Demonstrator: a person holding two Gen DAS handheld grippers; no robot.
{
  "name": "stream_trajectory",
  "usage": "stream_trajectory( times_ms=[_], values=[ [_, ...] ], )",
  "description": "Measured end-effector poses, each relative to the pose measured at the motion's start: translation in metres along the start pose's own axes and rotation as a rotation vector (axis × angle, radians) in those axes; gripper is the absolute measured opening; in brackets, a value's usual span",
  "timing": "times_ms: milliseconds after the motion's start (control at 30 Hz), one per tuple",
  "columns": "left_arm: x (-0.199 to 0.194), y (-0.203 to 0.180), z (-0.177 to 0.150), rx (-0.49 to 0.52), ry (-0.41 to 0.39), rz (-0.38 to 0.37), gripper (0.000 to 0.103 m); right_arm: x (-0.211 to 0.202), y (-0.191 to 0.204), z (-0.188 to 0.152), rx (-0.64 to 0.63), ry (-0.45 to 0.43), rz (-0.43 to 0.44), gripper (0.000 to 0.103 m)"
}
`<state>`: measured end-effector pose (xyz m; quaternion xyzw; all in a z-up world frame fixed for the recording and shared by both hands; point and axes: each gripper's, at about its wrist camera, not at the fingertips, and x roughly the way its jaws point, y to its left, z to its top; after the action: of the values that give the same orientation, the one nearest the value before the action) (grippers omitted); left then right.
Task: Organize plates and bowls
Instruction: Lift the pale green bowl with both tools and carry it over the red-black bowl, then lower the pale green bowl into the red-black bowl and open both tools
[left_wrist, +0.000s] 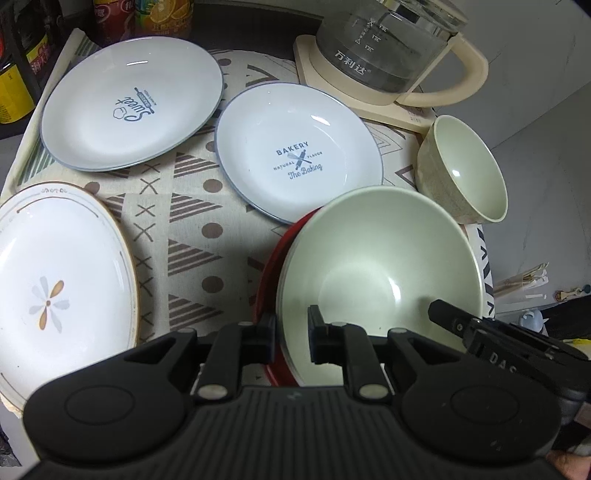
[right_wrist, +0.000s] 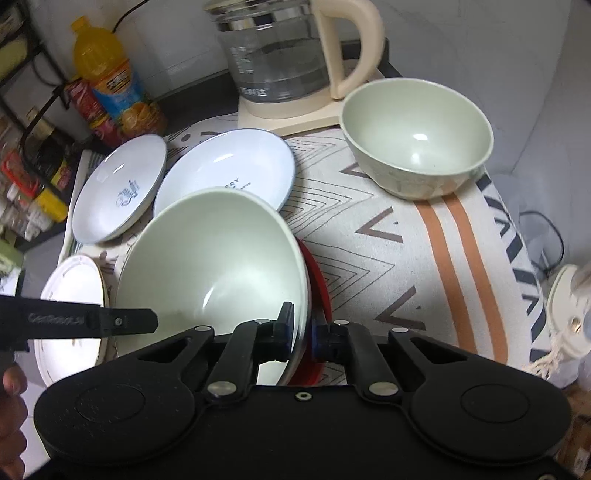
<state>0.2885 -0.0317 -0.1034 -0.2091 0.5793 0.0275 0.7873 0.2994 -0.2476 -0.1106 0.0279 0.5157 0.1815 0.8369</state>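
A large pale green bowl sits over a red plate at the near side of the patterned cloth. My left gripper is shut on the bowl's left rim, one finger inside and one outside. At the bowl's right rim my right gripper is shut the same way. Whether the bowl rests on the red plate or hangs just above it I cannot tell. A small green bowl stands upright behind. Two blue-rimmed white plates, "Bakery" and "Sweet", lie flat. A flower plate lies at the left.
A glass kettle on a cream base stands at the back. Bottles and a shelf rack crowd the back left. The cloth's edge drops off at the right. A person's fingers show at the lower left.
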Motion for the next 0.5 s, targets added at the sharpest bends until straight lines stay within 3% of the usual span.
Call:
stream_trajectory(
  times_ms=[500],
  values=[
    [-0.014, 0.004, -0.001, -0.021, 0.012, -0.016, 0.016, 0.000, 0.000, 0.001, 0.052, -0.043, 0.005, 0.006]
  ],
)
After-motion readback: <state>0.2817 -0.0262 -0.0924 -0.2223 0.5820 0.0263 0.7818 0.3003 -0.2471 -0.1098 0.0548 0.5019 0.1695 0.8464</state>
